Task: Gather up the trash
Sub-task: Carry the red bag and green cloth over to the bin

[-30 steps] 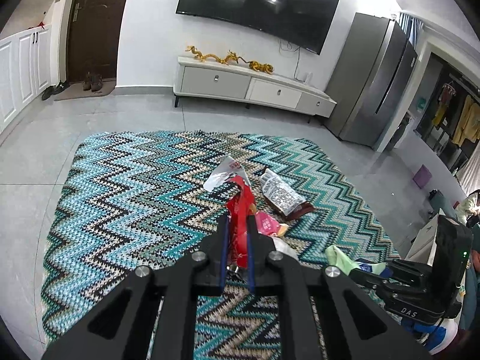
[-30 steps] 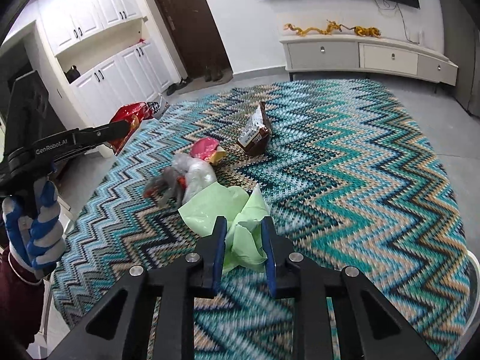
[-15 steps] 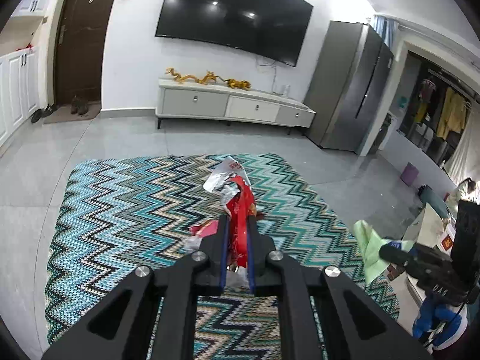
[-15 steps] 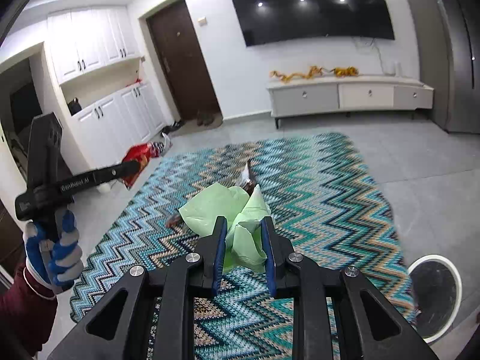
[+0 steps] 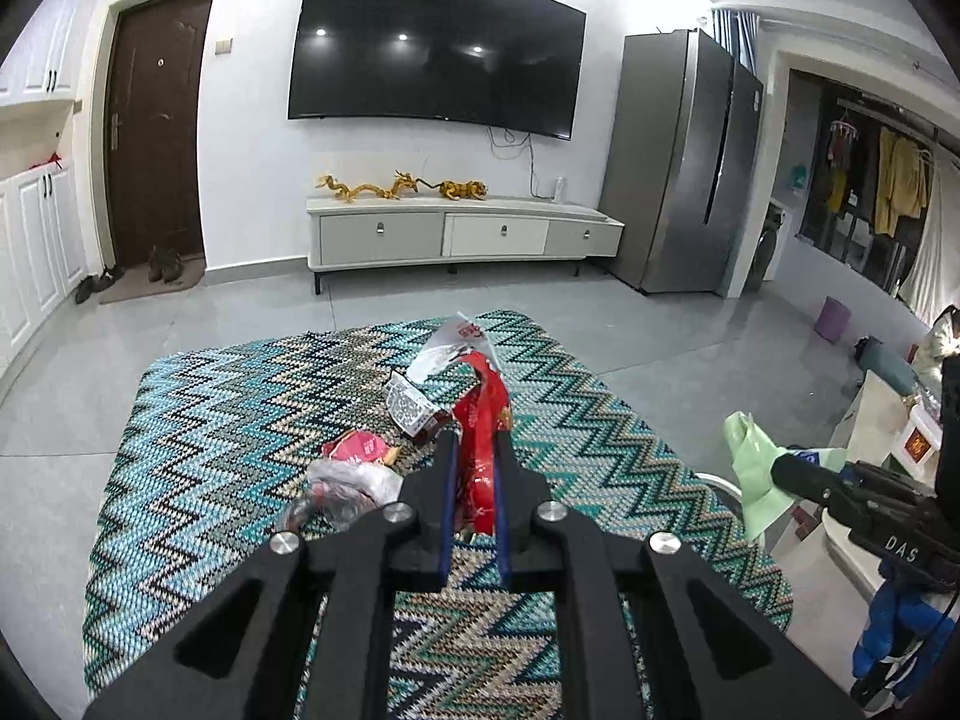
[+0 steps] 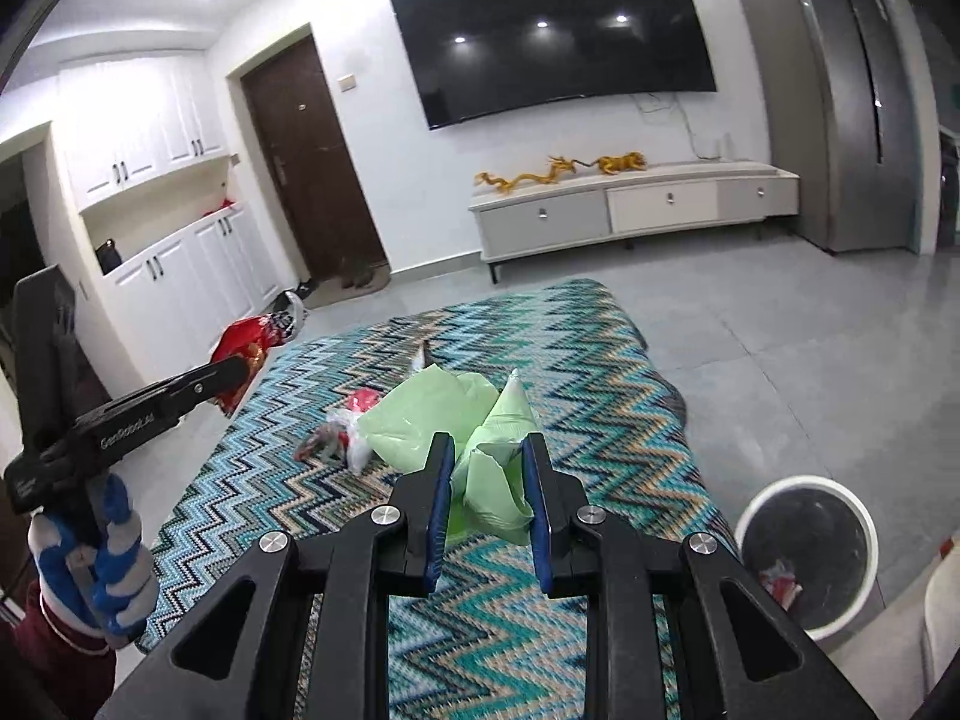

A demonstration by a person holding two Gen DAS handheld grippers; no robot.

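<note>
My left gripper (image 5: 474, 450) is shut on a red and silver snack wrapper (image 5: 480, 414) and holds it in the air above the zigzag rug (image 5: 240, 420). It also shows in the right wrist view (image 6: 240, 348). My right gripper (image 6: 487, 456) is shut on a crumpled light green plastic bag (image 6: 456, 420), also seen at the right of the left wrist view (image 5: 756, 468). On the rug lie a pink wrapper (image 5: 357, 449), a clear crumpled bag (image 5: 348, 483) and a silver packet (image 5: 411, 411). A white round trash bin (image 6: 807, 546) with a dark liner stands at the rug's right edge.
A TV cabinet (image 5: 462, 234) stands at the far wall under a wall TV (image 5: 432, 48). A grey fridge (image 5: 684, 168) is at the right. White cupboards (image 6: 156, 264) and a brown door (image 6: 306, 162) are at the left. Grey tiled floor surrounds the rug.
Both grippers have risen well above the rug with their loads. The bin has come further into the right wrist view. Trash on the rug now looks smaller and farther.
</note>
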